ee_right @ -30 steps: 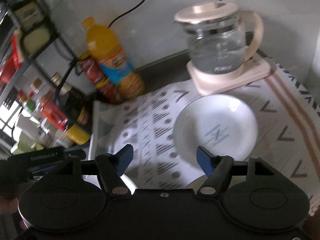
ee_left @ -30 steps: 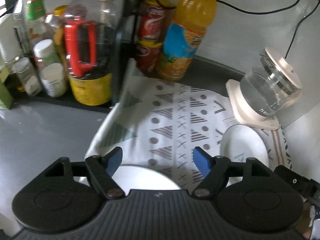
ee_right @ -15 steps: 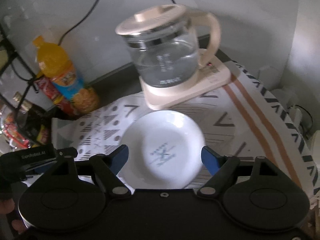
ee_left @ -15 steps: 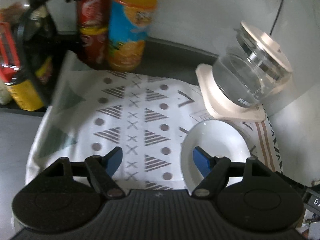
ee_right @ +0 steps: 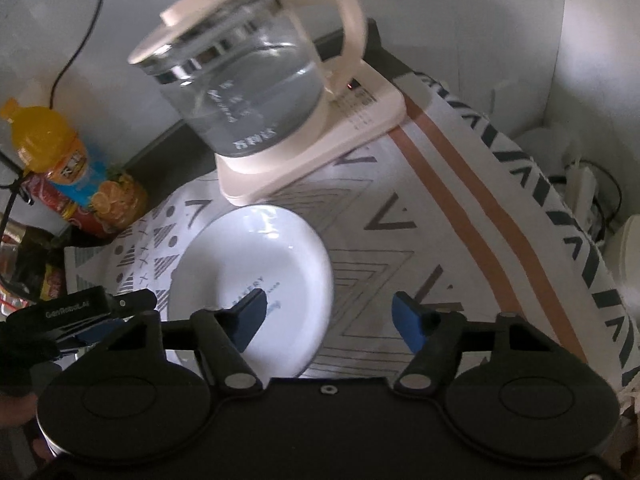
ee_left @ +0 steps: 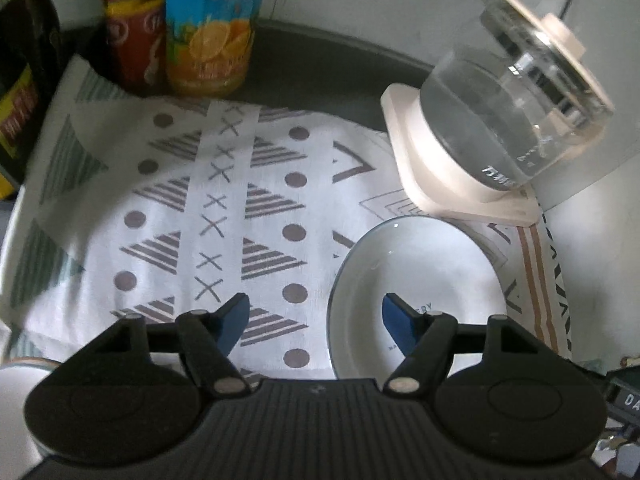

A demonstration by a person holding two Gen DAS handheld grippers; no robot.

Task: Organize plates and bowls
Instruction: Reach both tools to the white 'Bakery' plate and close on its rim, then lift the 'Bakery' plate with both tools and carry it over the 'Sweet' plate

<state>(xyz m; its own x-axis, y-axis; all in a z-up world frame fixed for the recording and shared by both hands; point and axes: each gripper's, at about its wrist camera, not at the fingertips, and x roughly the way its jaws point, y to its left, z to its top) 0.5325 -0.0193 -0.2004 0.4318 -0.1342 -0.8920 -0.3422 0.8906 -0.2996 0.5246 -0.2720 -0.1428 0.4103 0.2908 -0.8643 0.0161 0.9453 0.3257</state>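
A white plate (ee_left: 420, 276) with small blue print lies on the patterned cloth (ee_left: 192, 208), in front of the kettle. It also shows in the right wrist view (ee_right: 260, 256). My left gripper (ee_left: 316, 320) is open and empty; its left rim lies between the fingers. My right gripper (ee_right: 330, 318) is open and empty, with its right rim between the fingers. The left gripper's body (ee_right: 80, 308) shows at the plate's left side. A pale rim of another dish (ee_left: 24, 368) shows at the lower left; most of it is hidden.
A glass kettle (ee_right: 240, 84) on a cream base (ee_right: 320, 136) stands just behind the plate. An orange juice bottle (ee_left: 212, 28), a red can (ee_left: 132, 28) and dark bottles (ee_left: 20, 80) stand at the back left. A wall closes the right side.
Both grippers have moved right and closer to the plate. The spice shelf has left the left wrist view. The plate now sits between each gripper's fingers.
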